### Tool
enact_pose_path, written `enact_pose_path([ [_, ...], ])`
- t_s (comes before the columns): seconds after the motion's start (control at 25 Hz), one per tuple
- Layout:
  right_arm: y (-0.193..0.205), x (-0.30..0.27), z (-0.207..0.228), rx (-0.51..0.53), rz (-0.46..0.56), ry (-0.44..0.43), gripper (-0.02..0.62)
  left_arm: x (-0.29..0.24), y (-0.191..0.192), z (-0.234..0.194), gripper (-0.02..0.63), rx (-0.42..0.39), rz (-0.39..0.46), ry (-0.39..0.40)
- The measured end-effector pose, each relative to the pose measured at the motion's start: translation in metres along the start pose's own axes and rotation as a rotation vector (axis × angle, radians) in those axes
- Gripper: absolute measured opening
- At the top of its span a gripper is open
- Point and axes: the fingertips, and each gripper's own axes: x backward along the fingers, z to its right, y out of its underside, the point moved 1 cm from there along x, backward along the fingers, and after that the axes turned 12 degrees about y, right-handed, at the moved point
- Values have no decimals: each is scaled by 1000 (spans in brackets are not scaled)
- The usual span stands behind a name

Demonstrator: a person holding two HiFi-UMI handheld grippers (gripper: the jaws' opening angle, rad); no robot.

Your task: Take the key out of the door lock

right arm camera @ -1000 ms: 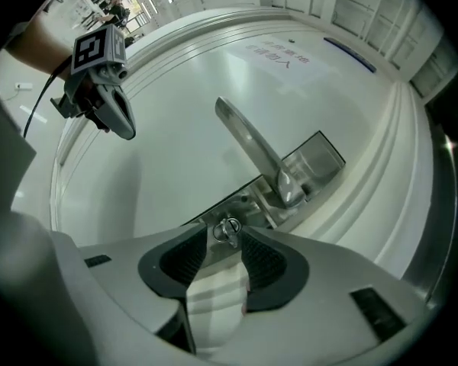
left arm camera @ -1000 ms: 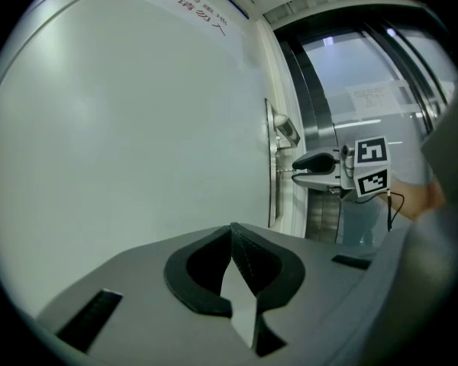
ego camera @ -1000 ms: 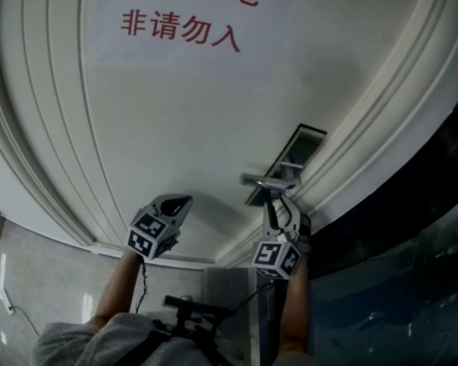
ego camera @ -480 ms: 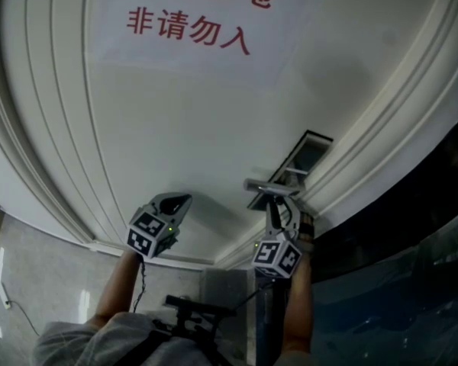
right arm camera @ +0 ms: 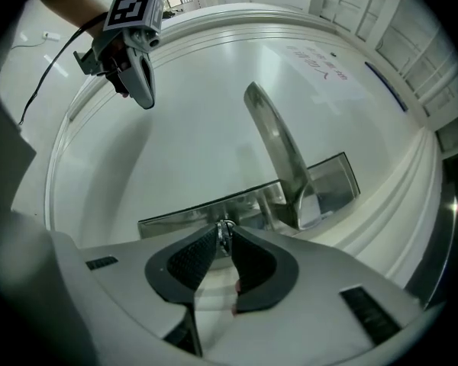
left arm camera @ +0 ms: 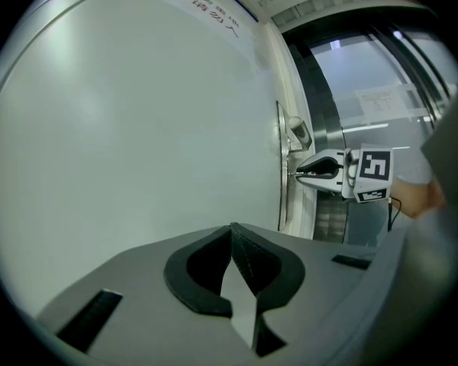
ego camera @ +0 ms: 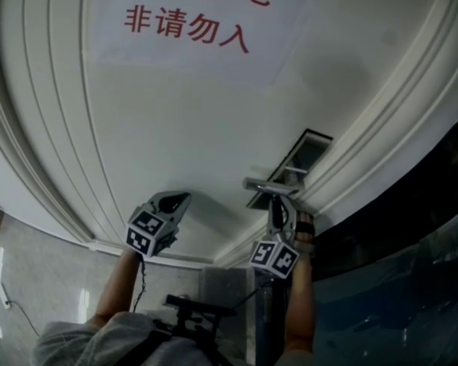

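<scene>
The right gripper, whose jaws have just been closing, pinches the key in the steel lock plate at lower centre of the right gripper view, below the lever handle. The left gripper hangs closed and empty before the white door.

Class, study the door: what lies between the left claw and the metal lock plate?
Only bare white door panel. The right gripper view shows it best: the left claw hangs apart from the lock plate, with nothing between them.
</scene>
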Motion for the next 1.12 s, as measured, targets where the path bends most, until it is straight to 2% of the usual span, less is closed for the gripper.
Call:
enact_pose_path([
  [0.44, 0, 1, 0, 66, 3, 28, 32, 6, -2, -1, -8, 6, 14, -13],
  [0.68, -1, 1, 0, 116, 3, 41, 28, 9, -1, 2, -8, 8, 17, -14],
  [0.92, 0, 1, -1, 212, 1, 49, 25, 11, 1, 4, -8, 11, 16, -20],
  [1.12, -1, 2, 0, 223, -7, 42, 25, 13, 1, 5, -8, 12, 17, -21],
])
